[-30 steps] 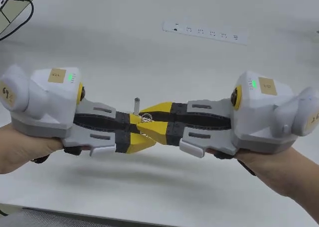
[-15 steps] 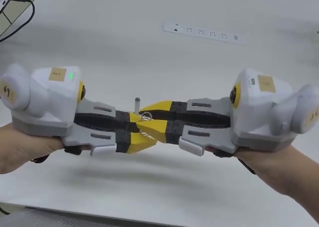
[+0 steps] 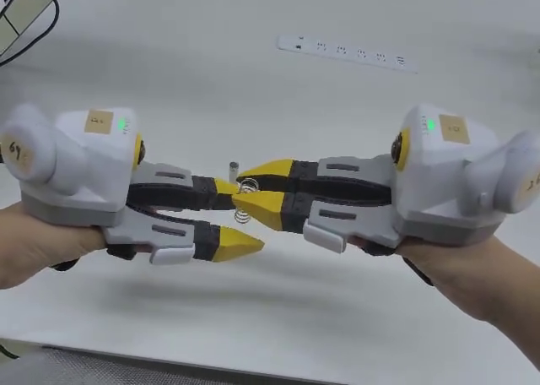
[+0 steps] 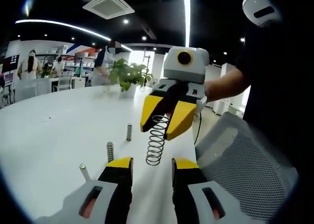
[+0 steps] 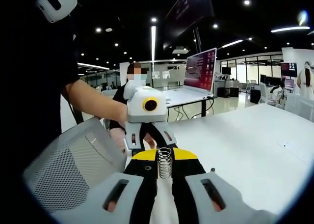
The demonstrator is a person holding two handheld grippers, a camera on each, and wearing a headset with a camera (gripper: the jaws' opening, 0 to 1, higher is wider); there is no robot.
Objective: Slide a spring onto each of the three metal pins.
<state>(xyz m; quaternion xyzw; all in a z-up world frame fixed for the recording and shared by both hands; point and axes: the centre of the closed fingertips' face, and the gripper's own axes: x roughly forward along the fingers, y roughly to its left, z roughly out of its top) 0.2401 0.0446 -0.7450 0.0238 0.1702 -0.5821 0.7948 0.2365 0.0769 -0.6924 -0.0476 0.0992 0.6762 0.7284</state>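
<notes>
Change: left yellow-tipped gripper (image 3: 245,216) has spread wide, now empty, handover apparently done | right gripper (image 3: 239,191) nipped on thin coiled steel spring (image 4: 156,140), lower end hanging free for threading | bare grey metal pin (image 3: 234,167) just far of tips.

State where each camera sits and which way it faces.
Head view: on the headset, looking down at both hands, the yellow-tipped left claw and right claw.
Left gripper view: on the left claw, facing the right claw's coiled steel spring.
Right gripper view: on the right claw, facing the left claw.
Both share the spring.
</notes>
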